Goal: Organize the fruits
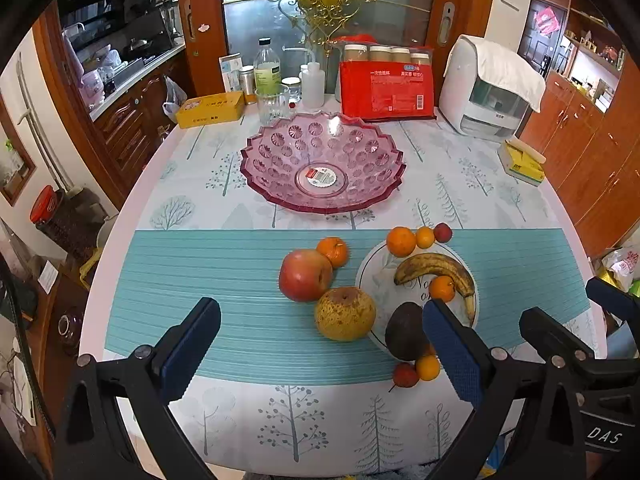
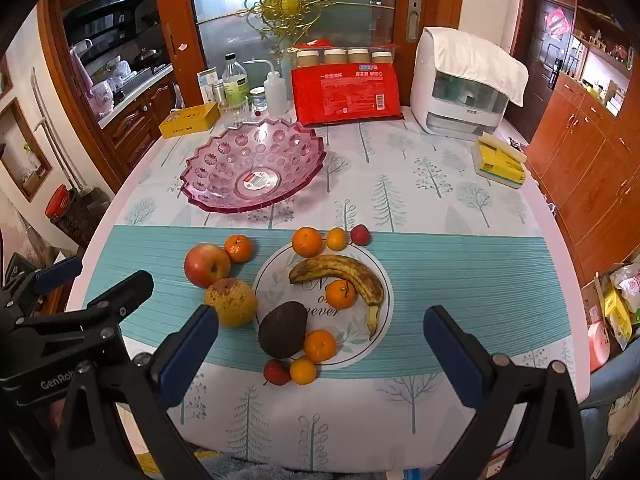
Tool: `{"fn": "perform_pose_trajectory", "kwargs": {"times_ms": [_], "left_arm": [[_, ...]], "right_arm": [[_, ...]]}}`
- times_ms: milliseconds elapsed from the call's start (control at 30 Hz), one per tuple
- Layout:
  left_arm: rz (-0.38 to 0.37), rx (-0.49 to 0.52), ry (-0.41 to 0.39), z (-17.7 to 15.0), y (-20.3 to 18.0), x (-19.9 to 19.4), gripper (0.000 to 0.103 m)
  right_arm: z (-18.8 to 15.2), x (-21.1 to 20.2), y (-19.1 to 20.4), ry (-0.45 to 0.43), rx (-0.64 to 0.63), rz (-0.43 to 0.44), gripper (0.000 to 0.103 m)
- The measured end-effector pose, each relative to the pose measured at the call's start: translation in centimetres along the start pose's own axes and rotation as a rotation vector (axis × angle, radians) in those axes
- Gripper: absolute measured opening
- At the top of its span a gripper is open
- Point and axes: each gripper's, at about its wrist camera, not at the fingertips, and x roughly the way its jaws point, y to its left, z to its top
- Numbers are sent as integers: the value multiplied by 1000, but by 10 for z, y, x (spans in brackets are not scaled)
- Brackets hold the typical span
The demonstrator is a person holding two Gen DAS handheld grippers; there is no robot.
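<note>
Risk assessment, taking the pink scalloped glass bowl as landmark. The fruit lies in a tight cluster on the near side of the bowl, on and around a round white printed plate. A red apple touches a speckled yellow pear; a dark avocado leans against small orange tangerines and a small red fruit near the table's front edge.

Likely faults: lifting one piece may nudge its round neighbours, and those farthest from the bowl could roll off the table. The spotted, overripe banana may bruise under firm pressure. The glass bowl may chip if fruit is dropped in.

The left gripper and right gripper both stand fully spread, empty, hovering above the cluster, touching nothing.
</note>
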Motion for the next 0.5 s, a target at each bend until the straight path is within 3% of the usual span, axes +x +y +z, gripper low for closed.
{"fn": "perform_pose_trajectory", "kwargs": {"times_ms": [500], "left_arm": [[6, 10, 13, -3, 4, 2, 100]], "right_arm": [[-3, 2, 2, 3, 1, -3, 103]]}}
